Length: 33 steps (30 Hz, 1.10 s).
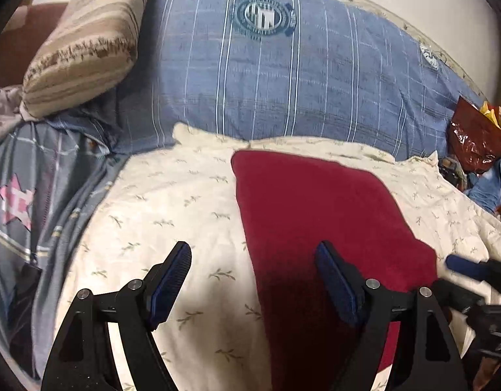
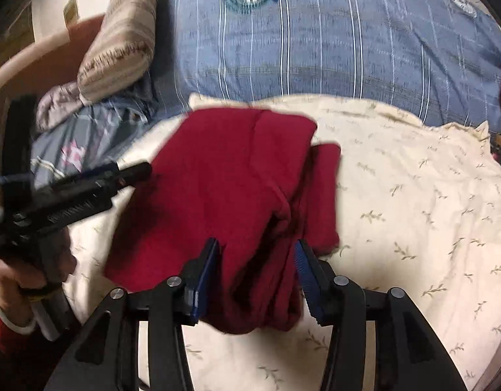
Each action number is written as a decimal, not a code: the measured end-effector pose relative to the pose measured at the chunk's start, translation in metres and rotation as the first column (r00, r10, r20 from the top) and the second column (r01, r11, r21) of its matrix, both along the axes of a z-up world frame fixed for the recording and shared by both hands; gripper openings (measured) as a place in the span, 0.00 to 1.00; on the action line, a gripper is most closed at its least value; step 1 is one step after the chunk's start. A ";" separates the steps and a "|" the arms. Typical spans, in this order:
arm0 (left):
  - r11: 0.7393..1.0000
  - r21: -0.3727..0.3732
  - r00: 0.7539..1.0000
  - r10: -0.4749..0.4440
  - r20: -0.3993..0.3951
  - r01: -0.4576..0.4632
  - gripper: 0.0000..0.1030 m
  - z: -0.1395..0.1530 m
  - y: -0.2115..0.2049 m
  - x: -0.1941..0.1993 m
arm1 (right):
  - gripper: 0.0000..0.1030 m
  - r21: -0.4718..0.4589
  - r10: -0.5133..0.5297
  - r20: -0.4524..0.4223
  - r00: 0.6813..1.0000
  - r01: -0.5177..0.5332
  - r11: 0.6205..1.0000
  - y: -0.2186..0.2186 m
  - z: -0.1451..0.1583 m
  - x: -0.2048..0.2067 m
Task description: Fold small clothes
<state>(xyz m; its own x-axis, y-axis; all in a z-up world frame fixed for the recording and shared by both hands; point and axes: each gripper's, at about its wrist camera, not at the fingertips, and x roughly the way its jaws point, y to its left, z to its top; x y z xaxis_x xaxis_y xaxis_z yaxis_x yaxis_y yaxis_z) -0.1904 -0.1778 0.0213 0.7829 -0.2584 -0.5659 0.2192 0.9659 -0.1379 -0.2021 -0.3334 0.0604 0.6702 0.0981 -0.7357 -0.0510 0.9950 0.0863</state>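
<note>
since the red garment (image 2: 224, 179) lies partly folded on the cream sheet (image 2: 413, 195), the right gripper (image 2: 255, 254) straddles its bunched near edge, jaws parted (seemingly not yet pinching), while the left gripper (image 1: 253, 260) hangs wide open, empty, above its left edge.

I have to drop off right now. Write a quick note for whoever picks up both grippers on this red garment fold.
Left gripper: open, empty, hovering over the near left edge of the red garment.
Right gripper: jaws partly open with a bunched fold of the garment between them; they do not look clamped, so check the grip.
The garment lies on the cream leaf-print sheet, in front of the blue striped pillow. One side already looks folded over, with a doubled layer on its right.
Left to do: finish the fold, flatten the bunched near end, tidy the edges.
</note>
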 end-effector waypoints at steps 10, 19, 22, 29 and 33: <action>0.999 0.046 0.998 0.008 0.061 -0.011 0.77 0.009 -0.003 -0.047 | 0.73 -0.007 -0.116 0.100 0.988 0.117 0.993 0.016 0.019 0.000; 0.998 0.057 0.995 0.027 0.092 -0.032 0.77 0.010 0.008 -0.046 | 0.78 -0.015 -0.154 0.092 0.984 0.156 0.988 0.019 0.019 0.000; 0.998 0.055 0.996 0.029 0.082 -0.034 0.77 0.009 0.010 -0.042 | 0.80 0.000 -0.172 0.088 0.981 0.173 0.985 0.016 0.017 0.002; 0.998 0.054 0.994 0.035 0.101 -0.040 0.77 0.011 0.011 -0.040 | 0.80 -0.013 -0.166 0.073 0.983 0.168 0.986 0.021 0.013 0.006; 0.998 0.059 0.994 0.032 0.103 -0.038 0.77 0.009 0.009 -0.039 | 0.80 -0.012 -0.158 0.063 0.986 0.159 0.987 0.023 0.012 0.010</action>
<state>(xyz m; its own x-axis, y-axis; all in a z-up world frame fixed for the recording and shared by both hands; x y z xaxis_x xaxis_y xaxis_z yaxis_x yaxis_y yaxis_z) -0.2295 -0.1692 0.0305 0.8451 -0.1970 -0.4970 0.1947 0.9792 -0.0571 -0.1921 -0.3105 0.0726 0.7202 -0.0249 -0.6933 0.1024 0.9922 0.0707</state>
